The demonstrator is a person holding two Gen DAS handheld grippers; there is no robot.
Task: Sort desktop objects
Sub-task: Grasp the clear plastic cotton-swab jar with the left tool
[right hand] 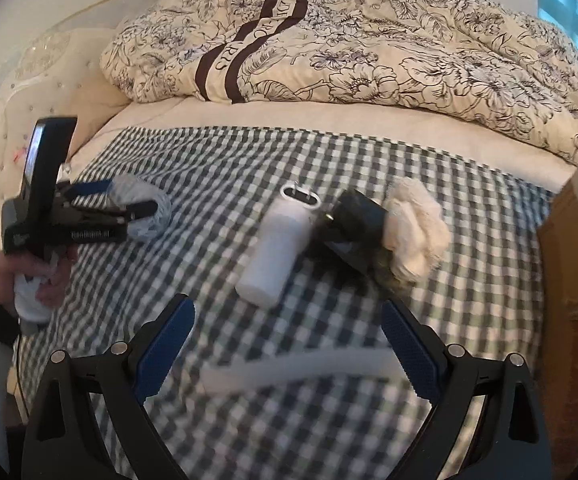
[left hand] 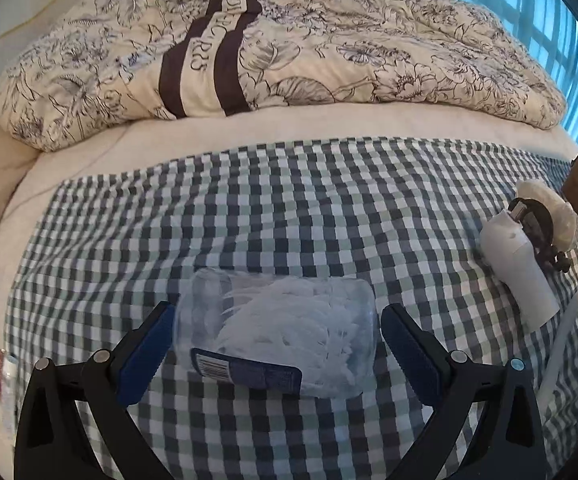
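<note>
Both hand-held grippers work over a green-and-white checked cloth [left hand: 289, 208] spread on a bed. Seen from its own wrist camera, the left gripper [left hand: 277, 344] has its blue-padded fingers [left hand: 147, 354] spread wide on either side of a clear plastic jar [left hand: 285, 332] lying on its side on the cloth; the jar is packed with white pieces (what they are cannot be made out) and carries a dark label with a barcode. Whether the pads touch the jar's walls is hard to tell; small gaps show on both sides. In the right wrist view, the same left gripper [right hand: 137, 204] appears at the left, held by a hand [right hand: 47, 276] in a dark cuff. The right gripper [right hand: 289, 340] is also wide open and holds nothing, hovering over a pale translucent strip [right hand: 297, 368] lying on the cloth between its fingers. Beyond it, a white cylindrical bottle [right hand: 273, 256] lies on its side, just beside a black object [right hand: 349, 224] that touches a fluffy cream item [right hand: 413, 232]. A floral quilt [right hand: 369, 52] is heaped at the far side of the bed.
</note>
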